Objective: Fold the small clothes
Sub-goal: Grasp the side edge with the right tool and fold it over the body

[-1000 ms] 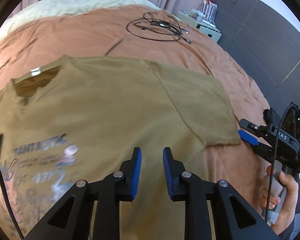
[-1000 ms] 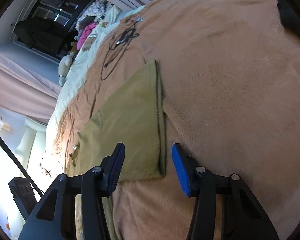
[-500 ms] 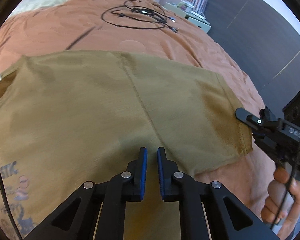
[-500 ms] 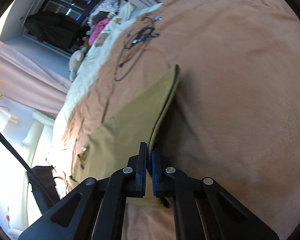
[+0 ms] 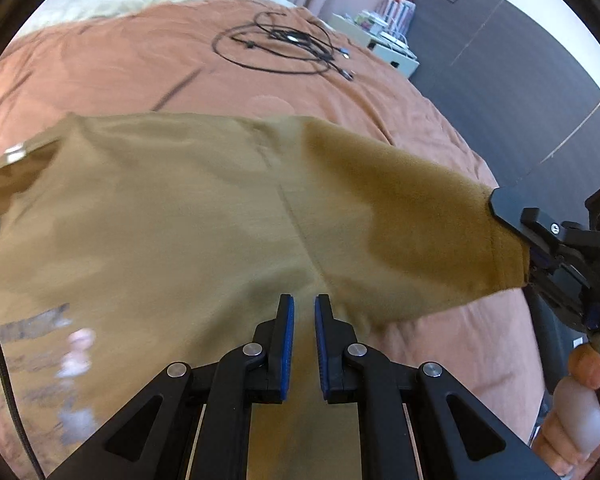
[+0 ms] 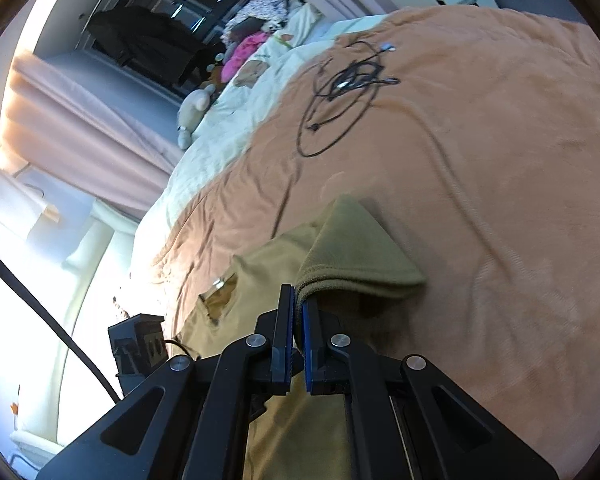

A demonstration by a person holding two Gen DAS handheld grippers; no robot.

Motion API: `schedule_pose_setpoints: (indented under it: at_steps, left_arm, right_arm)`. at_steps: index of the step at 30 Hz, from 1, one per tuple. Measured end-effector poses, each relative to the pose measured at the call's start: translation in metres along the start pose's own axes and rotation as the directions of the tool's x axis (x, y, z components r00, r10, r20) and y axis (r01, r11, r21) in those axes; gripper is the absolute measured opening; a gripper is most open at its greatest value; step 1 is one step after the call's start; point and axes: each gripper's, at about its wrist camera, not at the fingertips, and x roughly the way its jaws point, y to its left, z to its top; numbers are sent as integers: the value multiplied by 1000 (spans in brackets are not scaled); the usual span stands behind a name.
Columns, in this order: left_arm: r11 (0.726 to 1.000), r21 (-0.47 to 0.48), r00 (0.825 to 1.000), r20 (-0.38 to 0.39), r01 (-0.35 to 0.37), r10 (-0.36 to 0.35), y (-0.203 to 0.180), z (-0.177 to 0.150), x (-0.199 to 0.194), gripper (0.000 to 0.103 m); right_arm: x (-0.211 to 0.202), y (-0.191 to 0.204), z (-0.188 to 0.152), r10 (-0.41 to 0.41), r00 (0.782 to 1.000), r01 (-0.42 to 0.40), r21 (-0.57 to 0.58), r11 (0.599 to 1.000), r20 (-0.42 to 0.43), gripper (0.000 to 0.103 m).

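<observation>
Left wrist view: the shirt (image 5: 172, 216), tan, lay face up on the rust blanket (image 5: 120, 68), collar and tag at the left, blurred grey print at the lower left. The left gripper (image 5: 302, 316) sat over the body near the sleeve seam, jaws almost shut with a thin gap between the blue pads; whether cloth was pinched there I could not tell, as the fabric beneath looked flat and the tips hid the contact. At the right edge the right gripper (image 5: 512, 216), held in a hand (image 5: 580, 420), had the sleeve hem clamped and raised, so the sleeve (image 5: 412, 216) stood off the blanket like a tent, darker on its shaded side. A cable coil (image 5: 276, 48) lay well apart, farther up the bed. Right wrist view: the right gripper (image 6: 297, 312) was closed tight on the sleeve's ribbed hem, the sleeve (image 6: 356, 248) draped up and over from the pads, its far corner peaked. The shirt body (image 6: 236, 312) ran off to the lower left with the collar tag showing. Step in hand, by my reading: the first fold, bringing the sleeve inward across the chest. The next move would call for carrying the hem over toward the collar side while the left gripper pinned the body at the seam, then laying it flat without dragging the shirt. The fabric looked soft and thin, likely to sag and crease if released high.
</observation>
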Motion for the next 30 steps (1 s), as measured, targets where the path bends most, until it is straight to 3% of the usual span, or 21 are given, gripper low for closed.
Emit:
schedule_pose_setpoints:
  at_steps: [17,23,25,27,28,29,30]
  left_arm:
    - [989,-121,991,83,-90,100,90,-40,-118,11]
    - [981,-150,987,88,-122,137,112,-52,-137,12]
    - [979,-162,986,83,-127,142,117,-54,-139,12]
    - [978,-165,986,79,-129,144,117,-53,-138,12]
    - [978,-162,986,77,-131,145,116,-53,-137,12]
    - [979,-154,986,75,-133,146,113,-51,-134,12]
    - [980,-147,986,73,-135,147,111,-50,-133,12]
  right_arm:
    - [64,75,-25,-53,992,36,-144,989,-111,1]
    - [91,89,-39,-80,983,50,-174,983,-167,2]
    - [101,92,-43,-110,971,73,-176,982,-214,5]
    - [108,91,-43,-89,963,49,-160,986,-253,24]
    - [107,92,-41,-90,965,52,-158,986,-248,56]
    - [104,92,-39,-86,969,50,-153,987,-233,76]
    - [99,91,-35,-78,974,46,-150,988,-214,78]
